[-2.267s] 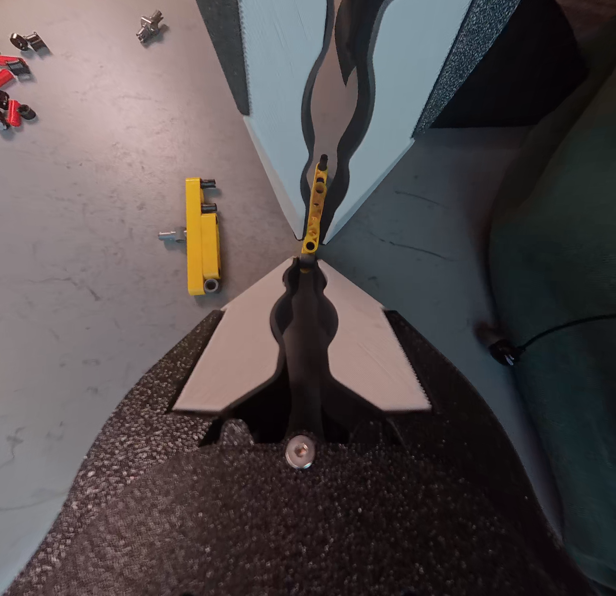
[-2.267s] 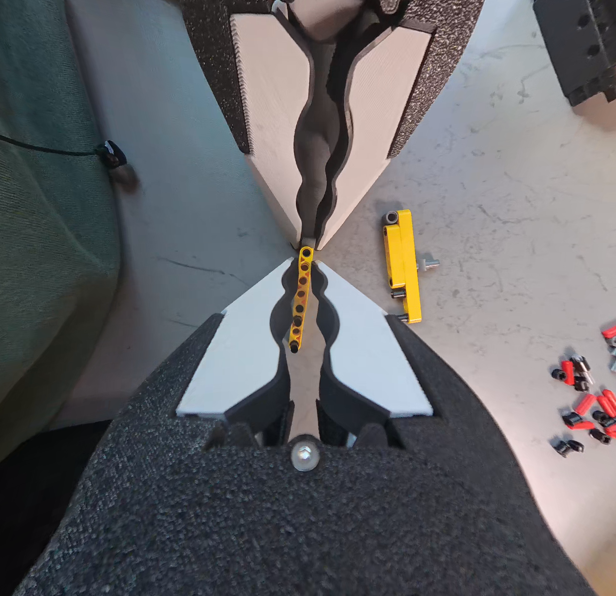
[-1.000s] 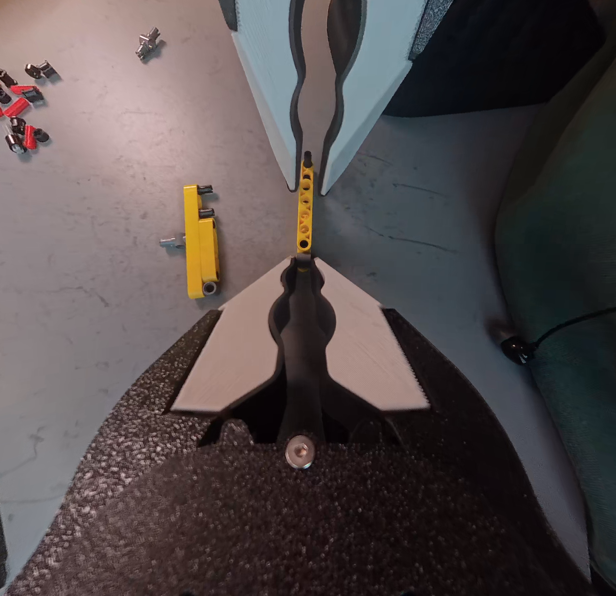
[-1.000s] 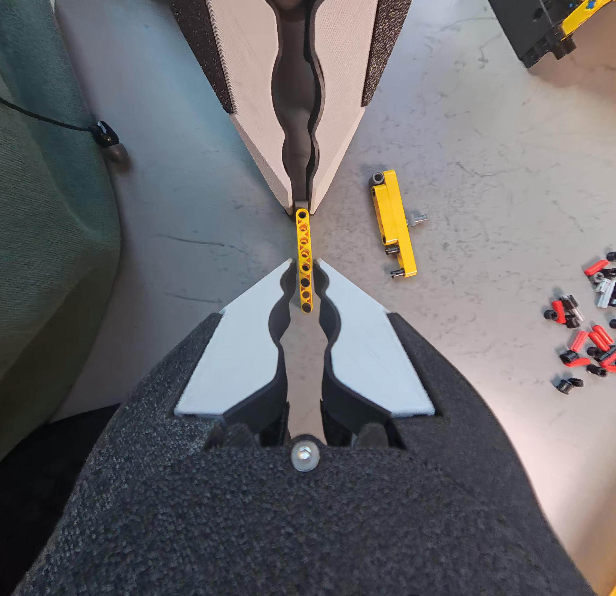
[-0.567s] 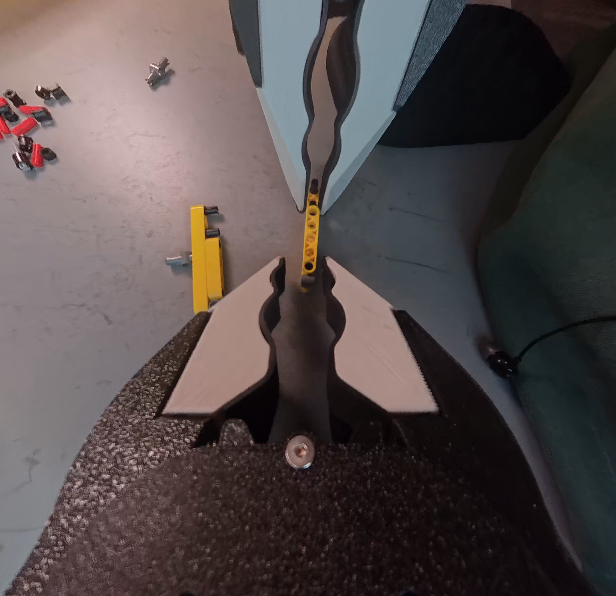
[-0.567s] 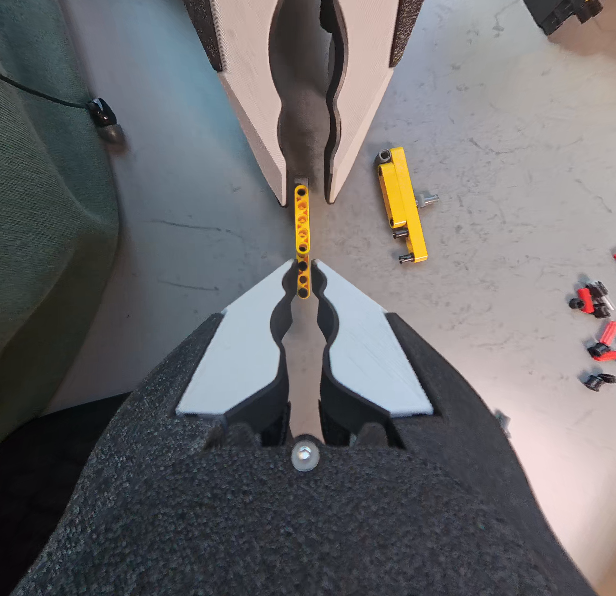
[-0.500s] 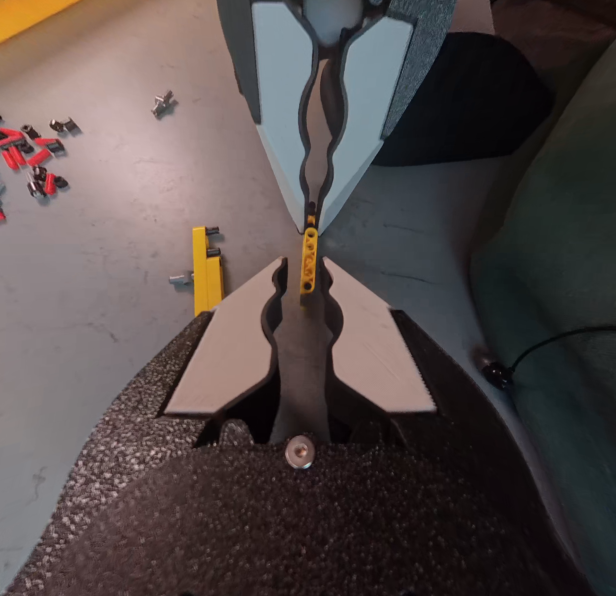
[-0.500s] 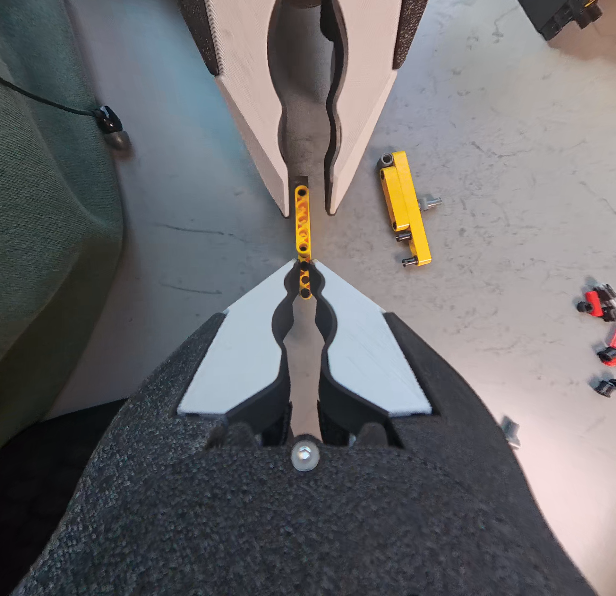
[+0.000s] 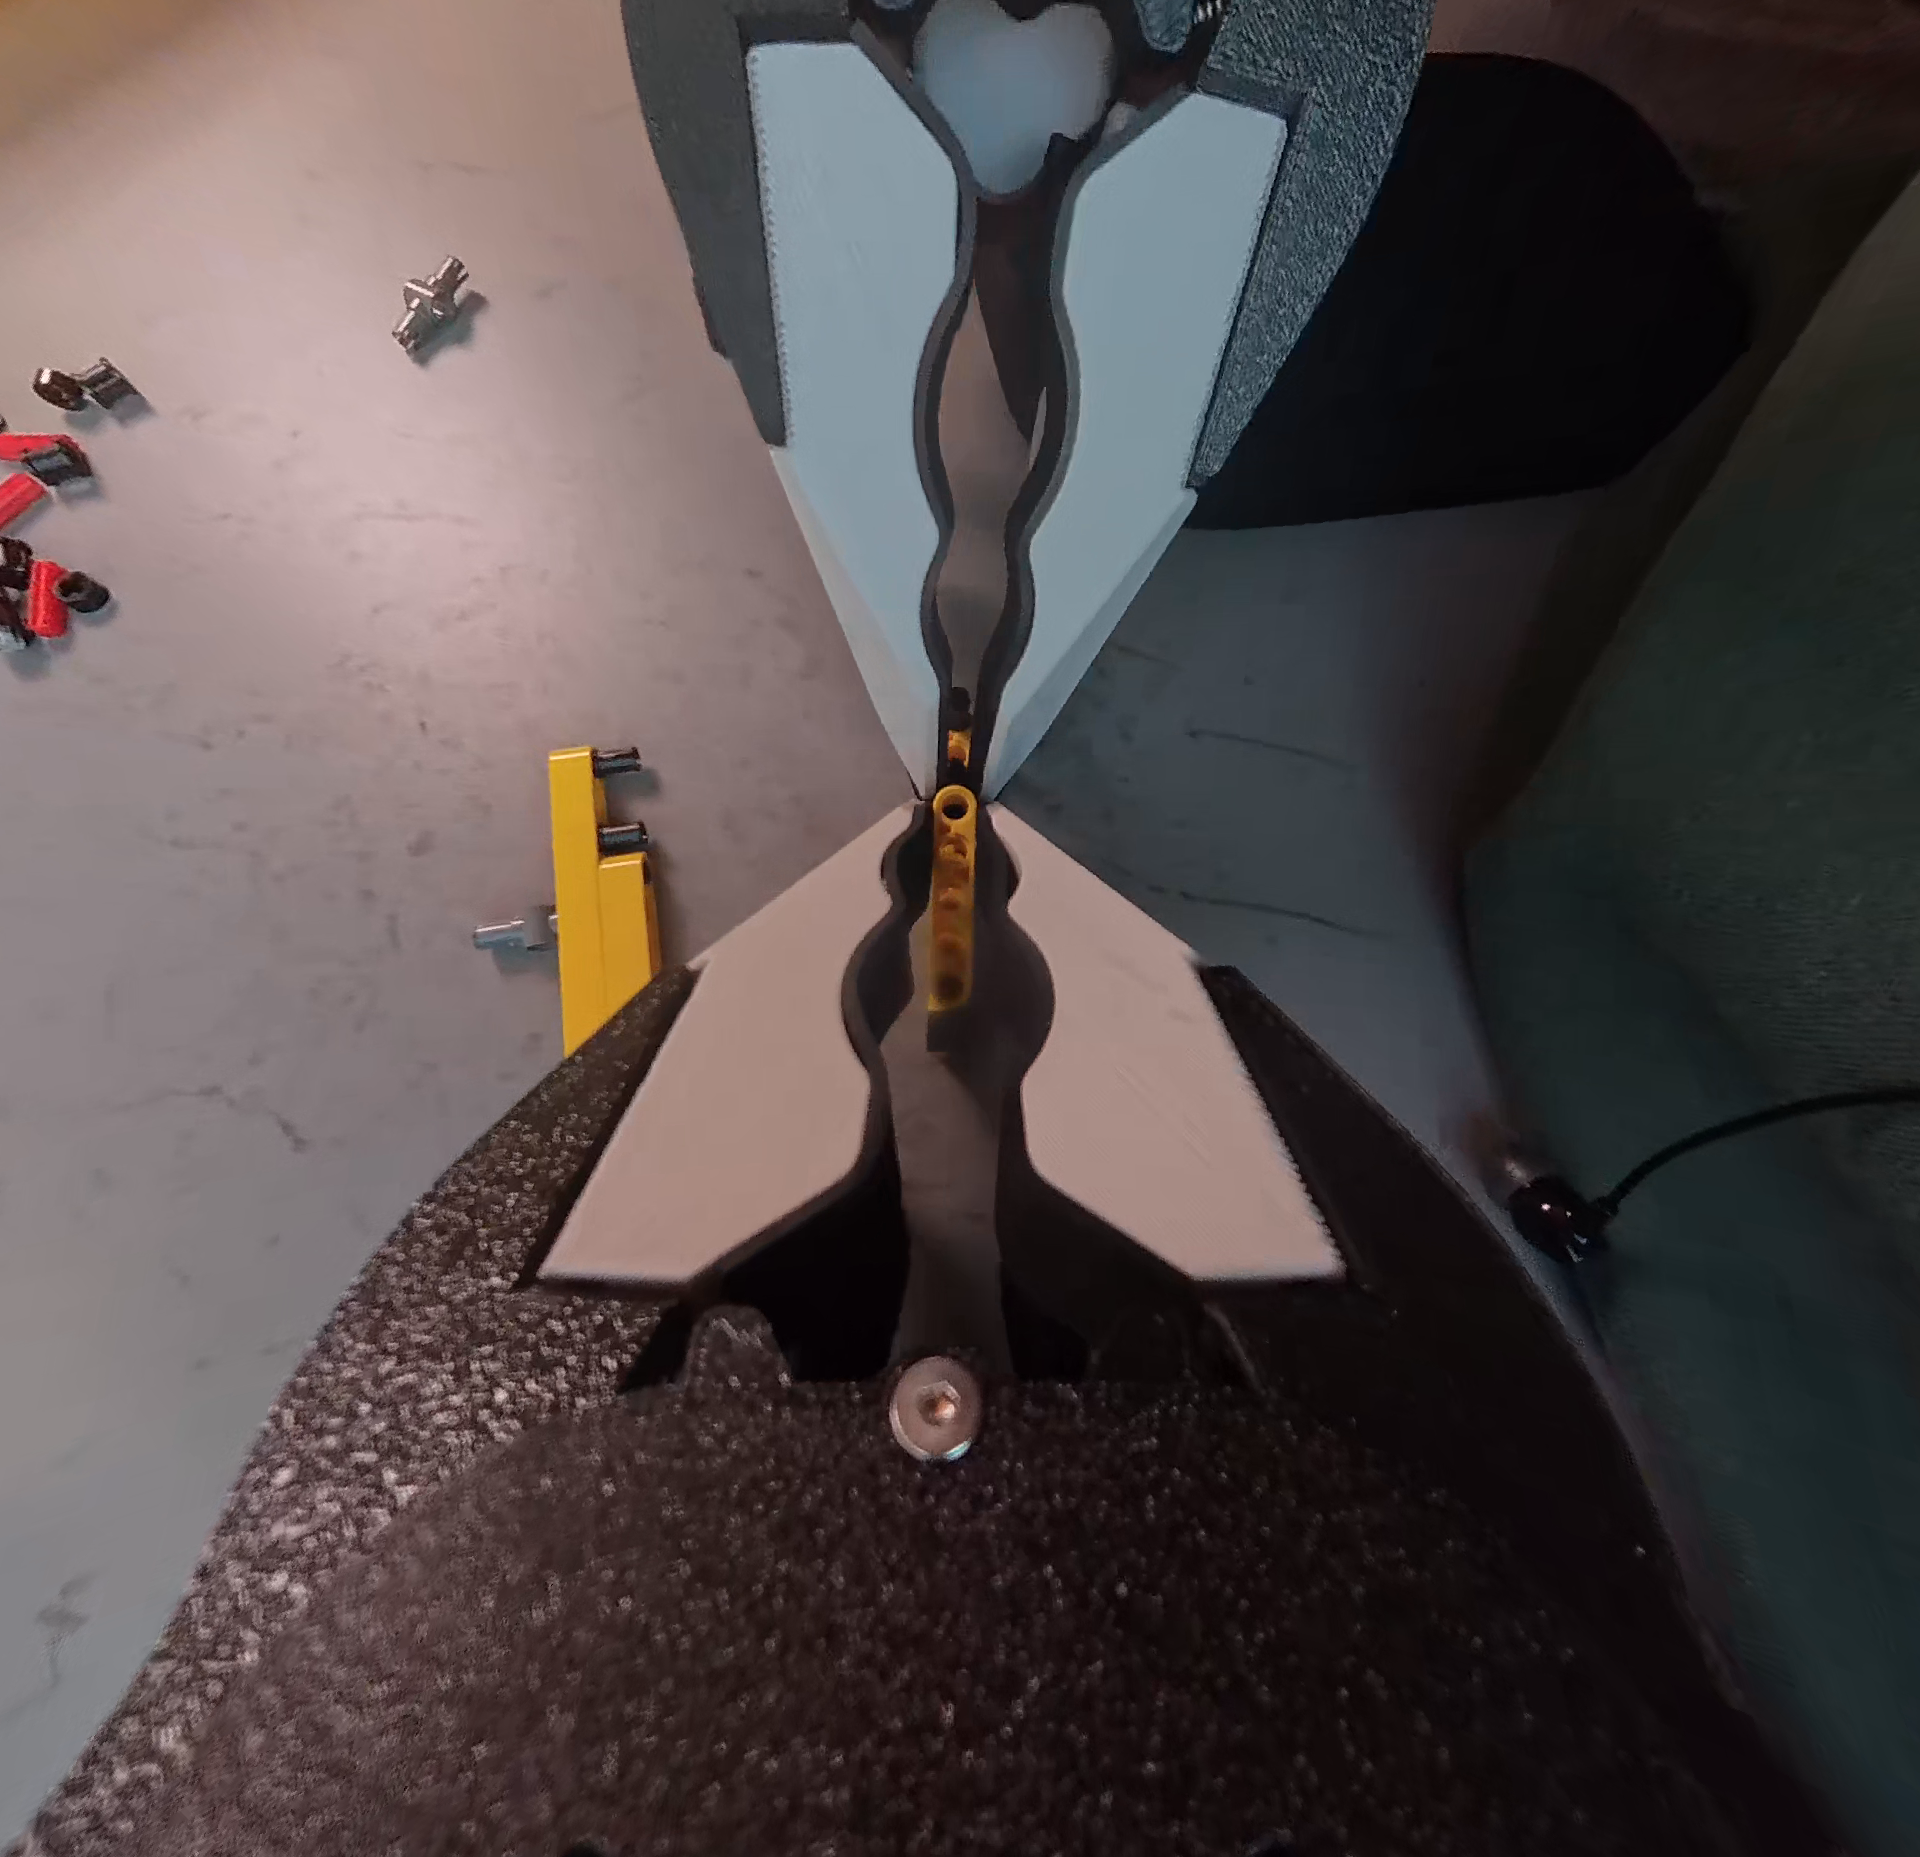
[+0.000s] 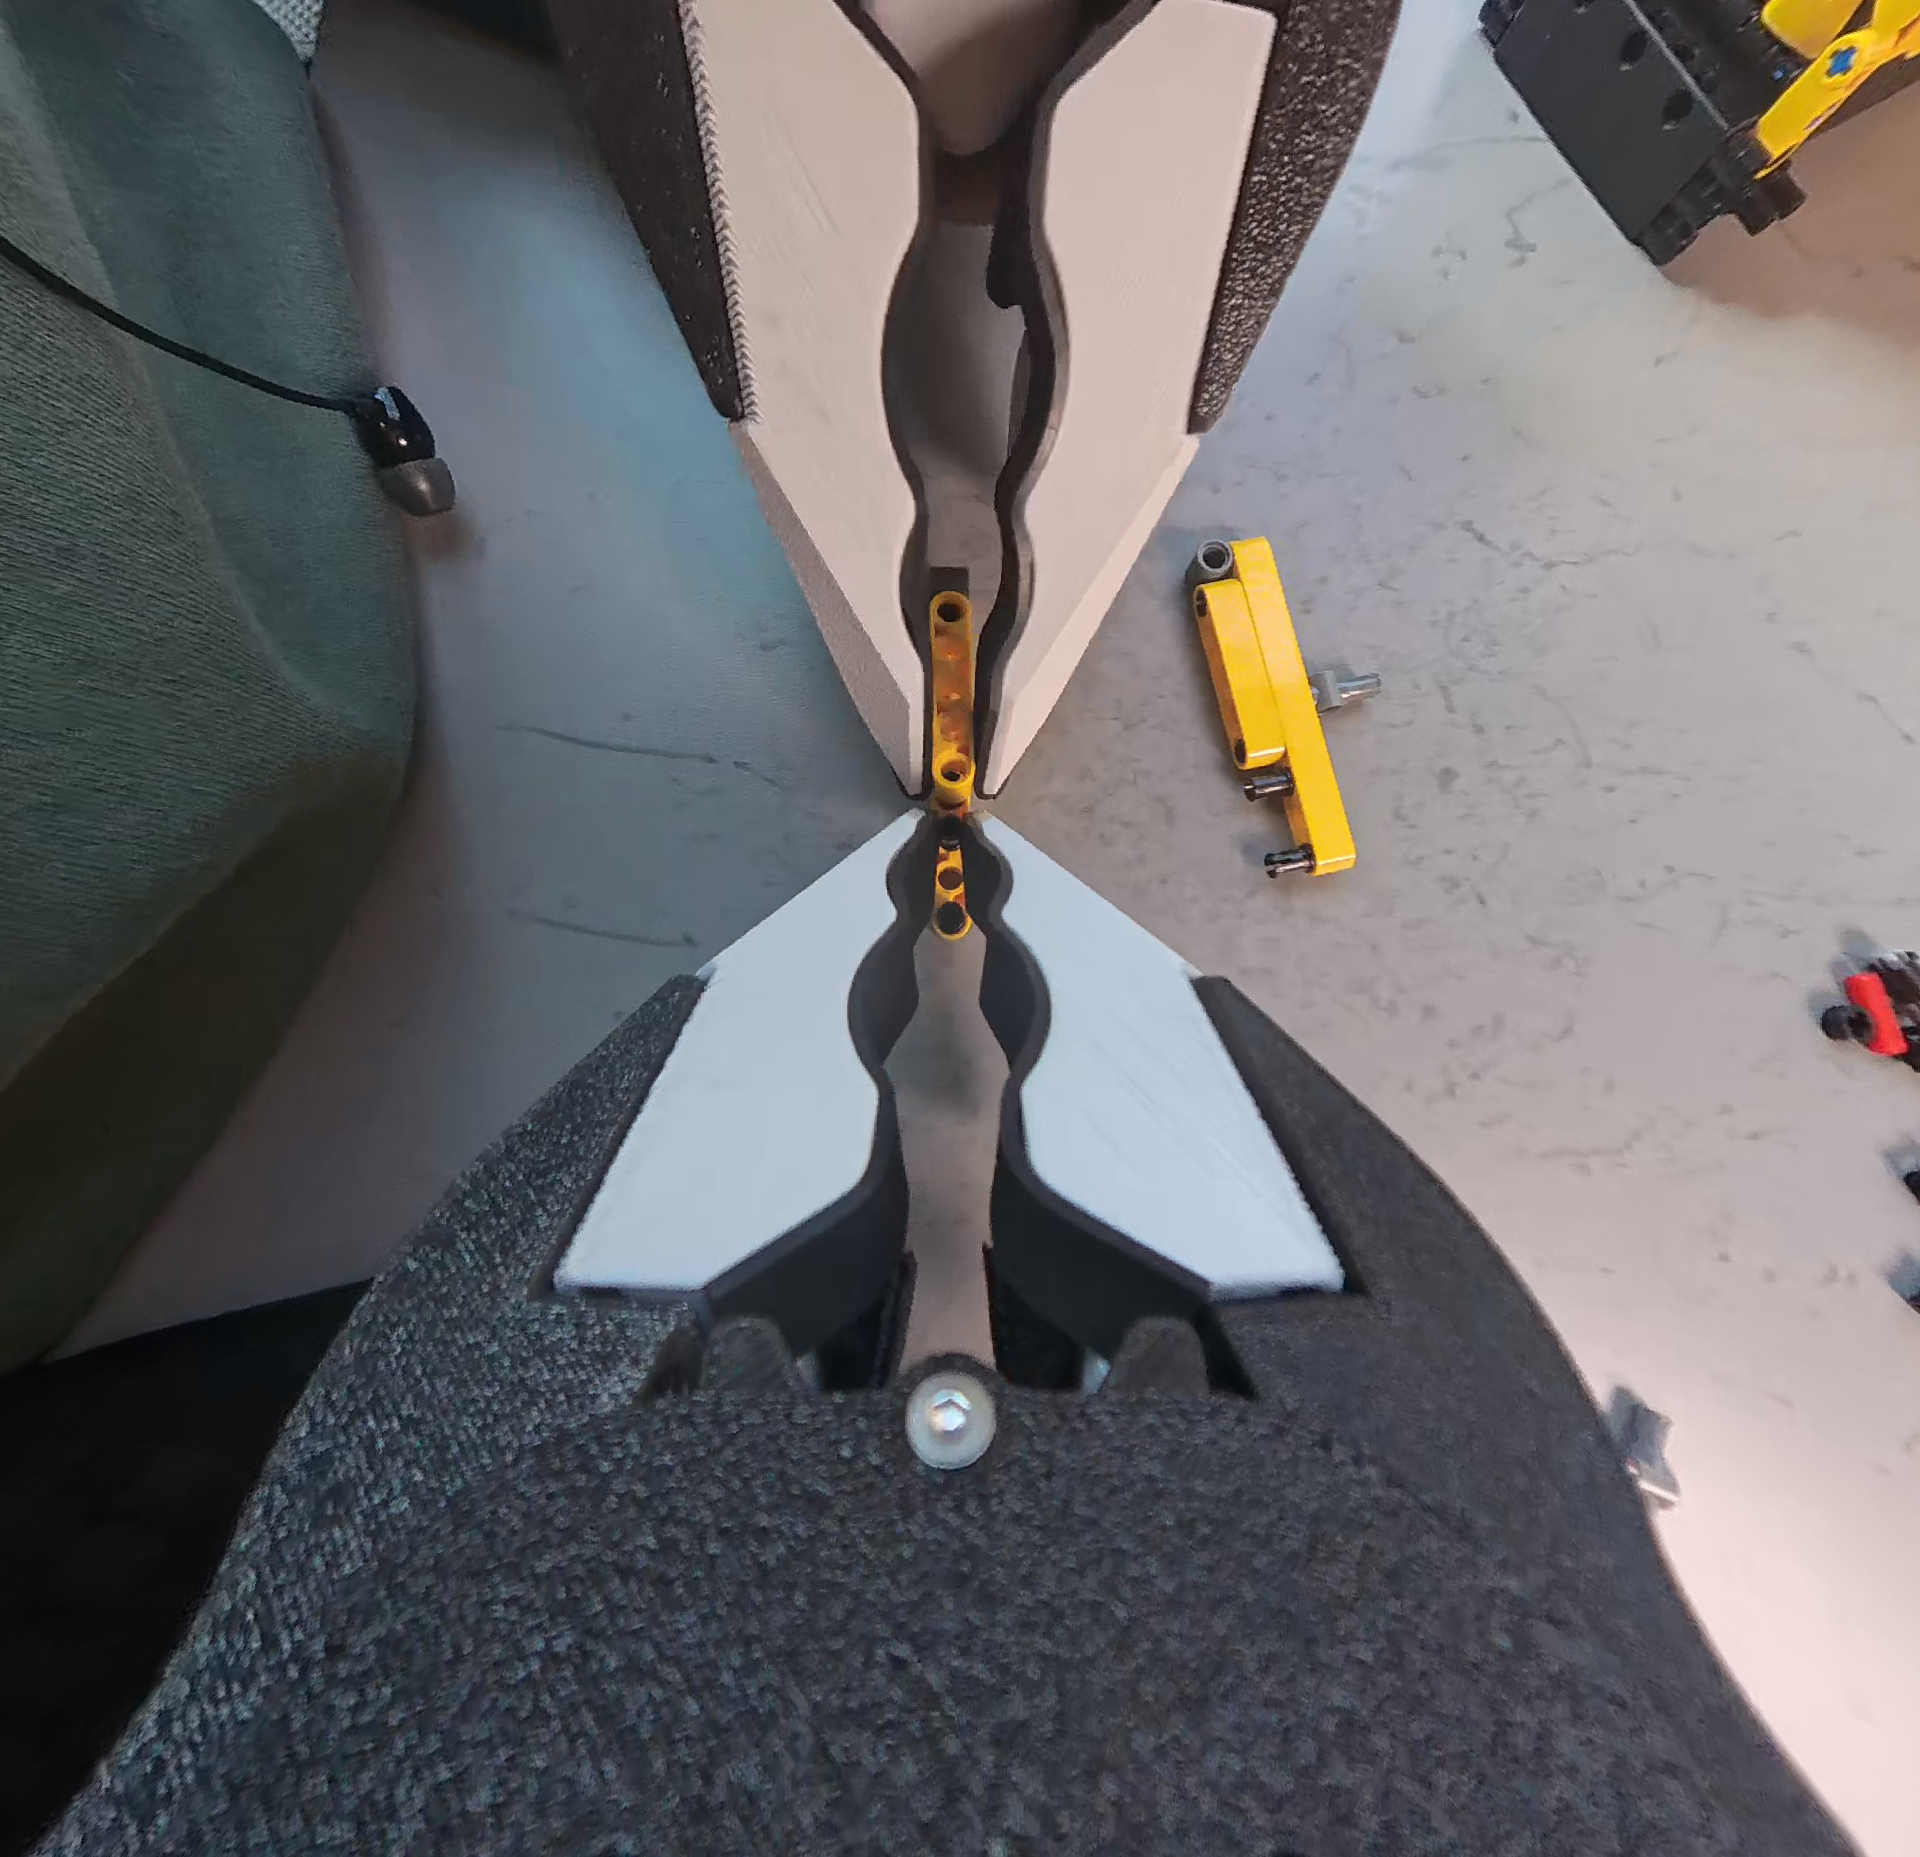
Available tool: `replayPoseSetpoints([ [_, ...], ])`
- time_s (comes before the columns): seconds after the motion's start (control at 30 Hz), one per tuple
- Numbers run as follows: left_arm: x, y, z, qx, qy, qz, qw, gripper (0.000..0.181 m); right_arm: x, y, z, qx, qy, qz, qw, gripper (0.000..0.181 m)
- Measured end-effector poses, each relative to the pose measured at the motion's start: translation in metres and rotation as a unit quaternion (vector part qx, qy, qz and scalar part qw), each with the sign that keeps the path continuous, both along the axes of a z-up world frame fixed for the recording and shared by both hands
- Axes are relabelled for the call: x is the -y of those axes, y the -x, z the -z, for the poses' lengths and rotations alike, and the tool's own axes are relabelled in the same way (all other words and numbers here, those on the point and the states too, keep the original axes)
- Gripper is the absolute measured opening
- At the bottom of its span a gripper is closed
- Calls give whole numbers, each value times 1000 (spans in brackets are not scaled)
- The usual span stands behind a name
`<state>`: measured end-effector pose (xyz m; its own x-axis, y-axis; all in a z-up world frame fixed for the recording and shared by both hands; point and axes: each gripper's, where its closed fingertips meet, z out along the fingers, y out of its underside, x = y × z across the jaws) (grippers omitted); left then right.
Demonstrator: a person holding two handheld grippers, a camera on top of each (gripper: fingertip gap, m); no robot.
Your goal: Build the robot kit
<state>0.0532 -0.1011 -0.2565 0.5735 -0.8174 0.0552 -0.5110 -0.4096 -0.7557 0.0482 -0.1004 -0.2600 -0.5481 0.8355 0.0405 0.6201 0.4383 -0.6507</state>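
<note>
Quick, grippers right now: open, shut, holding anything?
Left gripper: shut on one end of the thin yellow beam.
Right gripper: shut on the beam's other end.

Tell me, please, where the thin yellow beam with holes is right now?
The thin yellow beam is above the grey table, gripped by both grippers meeting tip to tip, left of the thicker yellow assembly in the right wrist view.

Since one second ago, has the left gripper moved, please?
Yes. In the right wrist view, the left gripper has slid along the thin yellow beam toward the right gripper, from the middle of the yellow block to near its pinned end.
</note>
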Motion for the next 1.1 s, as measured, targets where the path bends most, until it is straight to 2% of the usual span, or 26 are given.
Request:
replayPoseSetpoints([
  [0.3,1,-1,1,-57,50,10,997,6,1,0,0,-5,13,5,1000,2],
  [0.43,1,0,2,-88,23,29,995,6,1,0,0,-6,29,13,999,2],
  [0.67,5,0,-4,0,10,-1,1000,9,5,0,0,-16,36,22,999,3],
  [0.9,6,0,-5,0,22,-7,1000,6,6,1,0,-14,42,17,999,3],
  [1.1,6,1,-4,-78,55,16,995,6,7,1,-1,-18,41,16,999,2],
])
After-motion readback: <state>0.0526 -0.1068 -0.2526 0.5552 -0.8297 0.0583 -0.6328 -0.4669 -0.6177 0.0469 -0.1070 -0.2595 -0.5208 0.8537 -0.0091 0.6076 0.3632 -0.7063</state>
